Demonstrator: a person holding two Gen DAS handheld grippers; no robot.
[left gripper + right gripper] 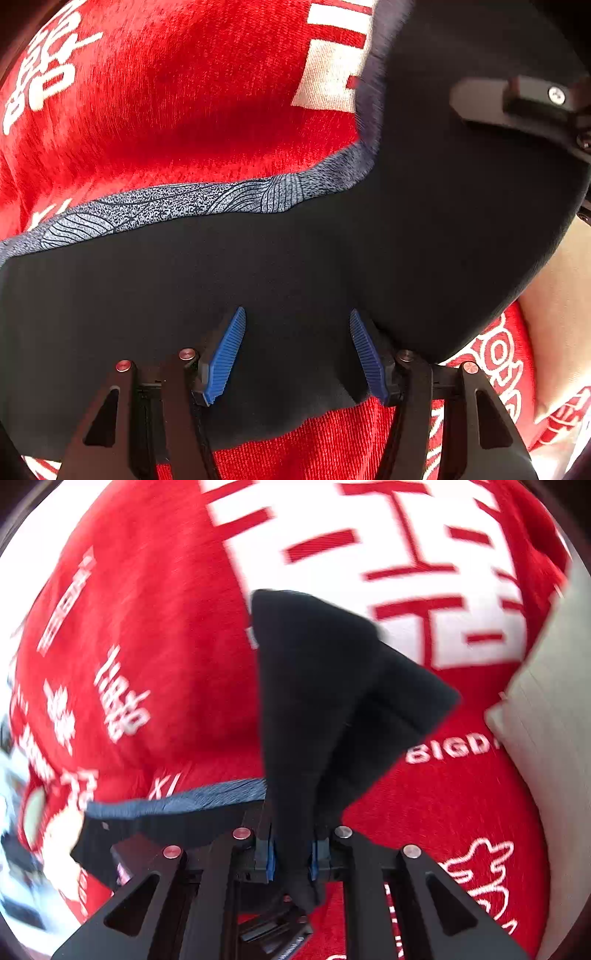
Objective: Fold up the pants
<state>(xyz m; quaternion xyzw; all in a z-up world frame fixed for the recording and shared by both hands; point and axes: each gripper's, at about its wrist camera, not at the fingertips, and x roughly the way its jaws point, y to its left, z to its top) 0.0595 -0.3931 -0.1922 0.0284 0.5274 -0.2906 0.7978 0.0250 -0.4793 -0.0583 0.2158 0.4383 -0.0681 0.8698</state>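
Observation:
Black pants [288, 266] with a grey patterned waistband [177, 201] lie on a red blanket. My left gripper [297, 354] is open, its blue fingers [227, 354] wide apart over the black fabric, which lies between them. My right gripper [291, 856] is shut on a bunched fold of the black pants [325, 686], which hangs lifted above the blanket. The waistband [184, 801] stretches off to the left in the right wrist view. The right gripper's body [517, 103] shows at the upper right of the left wrist view, against the raised fabric.
A red blanket with white characters [155, 646] covers the surface, also in the left wrist view [192, 92]. A pale cushion or board [546, 716] stands at the right edge. Blurred clutter [14, 812] sits at the far left.

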